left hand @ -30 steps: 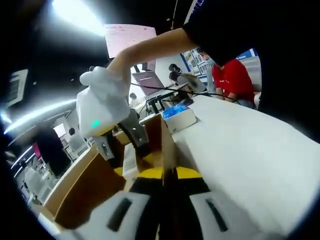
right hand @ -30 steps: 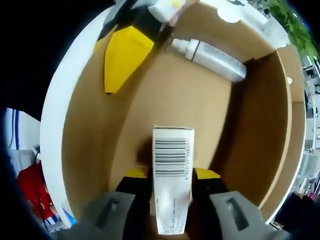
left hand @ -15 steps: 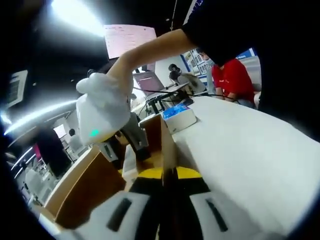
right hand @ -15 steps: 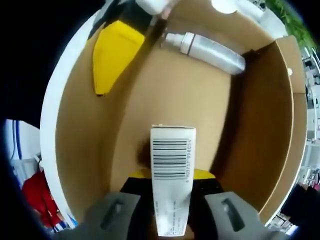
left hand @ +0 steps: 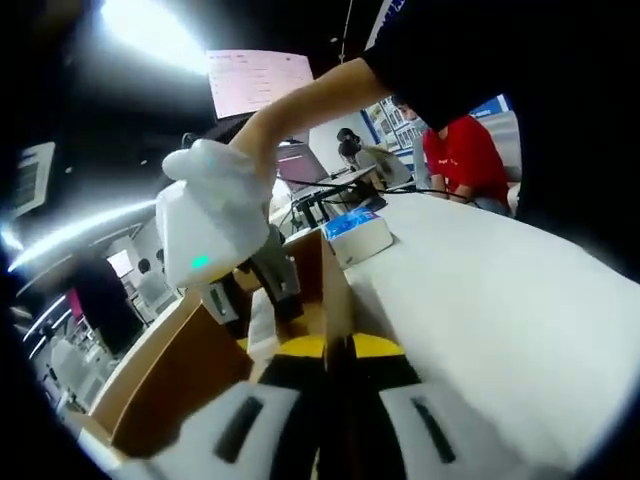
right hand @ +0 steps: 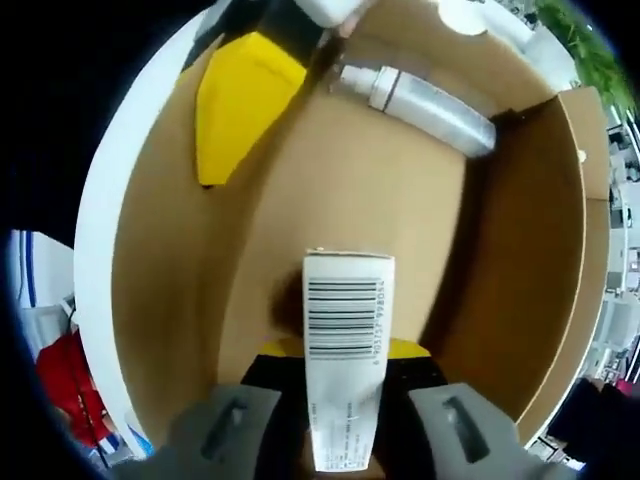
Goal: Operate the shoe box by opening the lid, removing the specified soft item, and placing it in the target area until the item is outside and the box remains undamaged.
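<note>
Silver bottle (right hand: 430,102) lies in shoe box (right hand: 150,300). My right gripper (right hand: 340,350) grips white barcode carton (right hand: 346,350); left gripper (left hand: 330,352) pinches box wall.

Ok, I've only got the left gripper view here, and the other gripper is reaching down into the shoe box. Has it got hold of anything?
Observer: Yes. The right gripper is shut on a small white carton with a barcode on its end.
Operator: Anything else inside?
Observer: A silver bottle lies on its side along the far wall of the shoe box.
Operator: And where is my own gripper in that view?
Observer: One yellow finger of the left gripper sits against the inner side of the box wall, close to the bottle's cap.
</note>
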